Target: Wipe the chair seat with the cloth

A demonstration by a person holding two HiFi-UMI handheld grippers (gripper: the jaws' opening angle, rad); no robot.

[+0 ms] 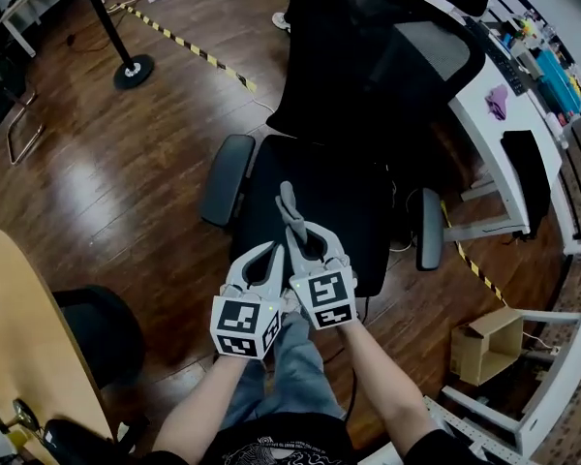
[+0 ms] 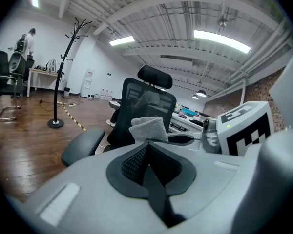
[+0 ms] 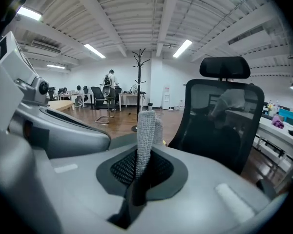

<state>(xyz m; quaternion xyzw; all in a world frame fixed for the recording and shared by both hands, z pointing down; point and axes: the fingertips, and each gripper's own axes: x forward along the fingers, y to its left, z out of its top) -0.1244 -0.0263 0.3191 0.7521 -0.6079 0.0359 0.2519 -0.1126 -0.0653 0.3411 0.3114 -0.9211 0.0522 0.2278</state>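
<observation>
Cloth (image 3: 146, 130), grey and knitted, pinched between the jaws of the right gripper (image 3: 139, 167), with a folded strip standing out past the fingertips. Just beside it, left gripper (image 2: 147, 150) with jaws pressed together and nothing between them; marker cubes of the two grippers nearly touching in the head view. Both grippers held over the front part of the black chair seat (image 1: 353, 201), the cloth's free end lying over the seat's middle; contact between cloth and seat not determinable. Dark grey left armrest (image 1: 225, 177) and right armrest (image 1: 428, 229) flanking the seat, each apart from the grippers. Black mesh backrest (image 1: 368, 66) rising behind the seat, topped by a headrest (image 3: 224, 67). Polished wooden floor (image 1: 126, 163) all round the chair. Open cardboard box (image 1: 484, 342) on the floor to the chair's right, near a white frame. Curved edge of a light wooden table (image 1: 19, 308) at the left margin. White desk (image 1: 479, 129) behind and to the right of the backrest, a small purple item (image 1: 497, 100) lying on it. Strip of yellow-and-black tape (image 1: 189, 42) on the floor beyond the chair, running toward the round base of a black coat stand (image 1: 134, 69). More desks and chairs at the far wall, too small for detail.
</observation>
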